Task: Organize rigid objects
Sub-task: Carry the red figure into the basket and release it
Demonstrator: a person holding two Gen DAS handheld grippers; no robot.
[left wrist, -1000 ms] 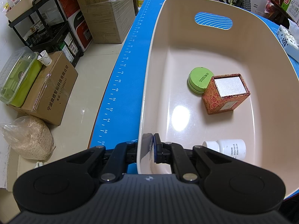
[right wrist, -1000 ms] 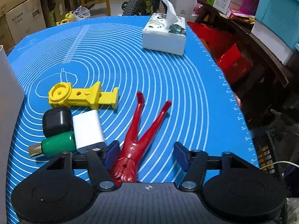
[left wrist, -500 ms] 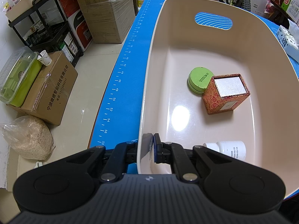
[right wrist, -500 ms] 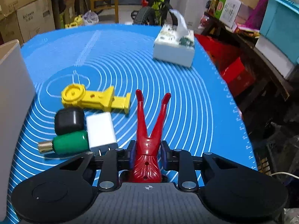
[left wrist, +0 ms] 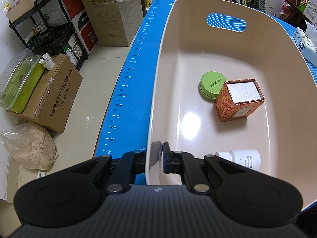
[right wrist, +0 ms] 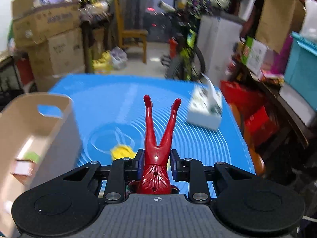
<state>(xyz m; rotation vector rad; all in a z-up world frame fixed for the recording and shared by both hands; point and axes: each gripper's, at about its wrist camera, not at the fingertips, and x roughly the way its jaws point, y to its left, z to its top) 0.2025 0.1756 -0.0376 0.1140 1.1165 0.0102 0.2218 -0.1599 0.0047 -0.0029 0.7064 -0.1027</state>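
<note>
My left gripper (left wrist: 160, 154) is shut on the near rim of a cream plastic tub (left wrist: 156, 91), one finger inside and one outside the wall. Inside the tub lie a green round tin (left wrist: 211, 84), a red patterned box (left wrist: 238, 101) and a white bottle (left wrist: 240, 157) on its side. My right gripper (right wrist: 156, 159) is shut on the body of a red plastic figure (right wrist: 158, 138), whose two legs point away from me, lifted above the blue mat (right wrist: 198, 138). The tub (right wrist: 39, 130) shows at the left of the right wrist view. A yellow toy (right wrist: 121, 151) lies on the mat below the figure.
A white tissue box (right wrist: 206, 111) sits at the mat's far right. Cardboard boxes (left wrist: 53, 97), a black shelf and a bag of grain (left wrist: 29, 146) stand on the floor left of the table. Clutter, a chair and a bicycle fill the room behind.
My right gripper closed on the red figure and lifted it off the mat, tilting up so the room comes into view. The left gripper kept its hold on the tub rim.
</note>
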